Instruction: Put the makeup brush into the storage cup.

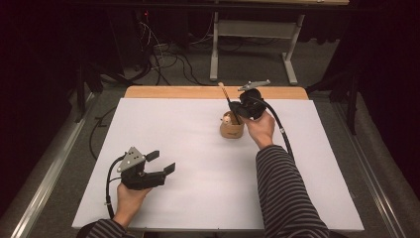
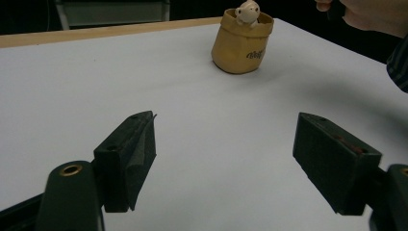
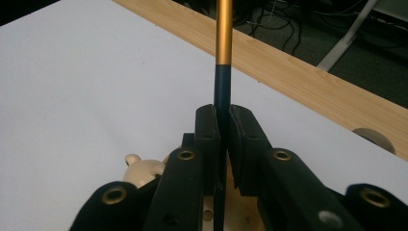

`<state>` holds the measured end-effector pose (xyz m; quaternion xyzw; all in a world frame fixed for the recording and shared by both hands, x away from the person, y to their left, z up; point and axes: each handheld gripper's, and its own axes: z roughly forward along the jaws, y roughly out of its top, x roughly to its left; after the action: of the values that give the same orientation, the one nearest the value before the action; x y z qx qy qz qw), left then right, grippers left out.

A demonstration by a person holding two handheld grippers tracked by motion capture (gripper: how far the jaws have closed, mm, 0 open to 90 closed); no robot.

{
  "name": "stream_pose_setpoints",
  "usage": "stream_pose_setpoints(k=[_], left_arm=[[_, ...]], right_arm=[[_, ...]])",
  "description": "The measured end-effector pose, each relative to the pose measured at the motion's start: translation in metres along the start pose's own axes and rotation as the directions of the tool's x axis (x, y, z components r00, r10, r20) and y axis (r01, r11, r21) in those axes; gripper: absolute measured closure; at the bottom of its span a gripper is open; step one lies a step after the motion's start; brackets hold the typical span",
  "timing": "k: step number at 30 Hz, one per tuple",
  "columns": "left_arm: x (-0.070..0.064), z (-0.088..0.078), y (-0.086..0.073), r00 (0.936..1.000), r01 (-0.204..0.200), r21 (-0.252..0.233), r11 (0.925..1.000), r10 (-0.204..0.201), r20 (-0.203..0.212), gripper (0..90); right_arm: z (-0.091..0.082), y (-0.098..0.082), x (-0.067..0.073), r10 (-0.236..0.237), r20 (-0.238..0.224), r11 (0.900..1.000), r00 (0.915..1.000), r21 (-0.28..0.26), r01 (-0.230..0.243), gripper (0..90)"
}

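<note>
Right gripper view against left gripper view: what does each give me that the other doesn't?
Right gripper view alone: the right gripper shut on a thin stick, dark where clamped and gold above. Left gripper view alone: the left gripper open over bare white table, and the tan pot's whole outside. Both show the pale figurine in the pot.

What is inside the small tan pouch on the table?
A pale figurine pokes out of the tan pouch. The right gripper holds a thin stick above it. The pouch wall hides the figurine's lower part and anything else inside.
</note>
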<state>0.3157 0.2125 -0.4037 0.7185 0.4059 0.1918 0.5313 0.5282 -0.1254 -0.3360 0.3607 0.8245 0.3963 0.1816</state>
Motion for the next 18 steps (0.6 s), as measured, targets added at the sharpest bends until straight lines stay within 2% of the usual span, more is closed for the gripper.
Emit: stream_pose_setpoints(k=[6,11,18], left_arm=[[0.001,0.000,0.000,1.0000,0.004,0.000,1.0000,-0.004,-0.002,23.8],[0.001,-0.001,0.000,1.0000,-0.001,0.001,1.0000,0.001,-0.003,23.8],[0.000,0.000,0.000,1.0000,0.001,0.000,1.0000,-0.001,-0.003,23.8]], right_arm=[[0.000,-0.001,-0.001,0.008,-0.002,1.000,1.0000,0.009,-0.008,84.0],[0.000,-0.005,-0.004,0.044,-0.017,0.999,0.9989,0.021,-0.044,72.8],[-0.012,-0.003,-0.003,0.035,0.000,0.999,0.9994,0.000,-0.035,67.7]])
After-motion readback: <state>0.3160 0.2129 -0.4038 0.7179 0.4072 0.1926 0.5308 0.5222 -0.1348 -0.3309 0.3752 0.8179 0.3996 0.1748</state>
